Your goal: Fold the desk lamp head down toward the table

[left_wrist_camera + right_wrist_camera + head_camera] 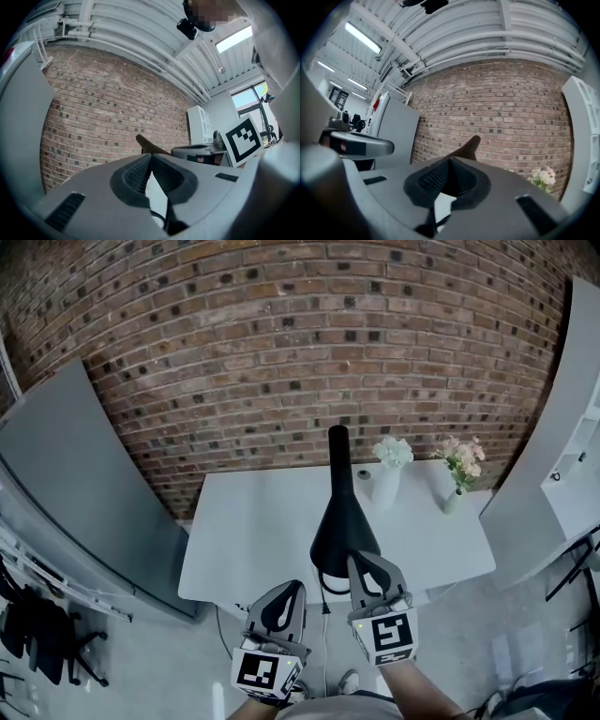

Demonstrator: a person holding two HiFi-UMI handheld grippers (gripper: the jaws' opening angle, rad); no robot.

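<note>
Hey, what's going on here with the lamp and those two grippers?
A person stands at a white table by a brick wall, with a gripper in each hand. The black desk lamp stands upright, its head not yet folded down. The right gripper is up in front of the lamp's lower part; the left gripper is beside it, near the table's front edge. Both have their jaws together on nothing.

In the head view the lamp (339, 517) hides whatever it stands on under its own dark head, and the right gripper (362, 563) covers its near rim. In each gripper view only the lamp's tip shows above the jaws. The small round thing (363, 474) beside the white vase (384, 486) is too small to tell. The person's right forearm (422, 692) is cut off by the bottom edge.
</note>
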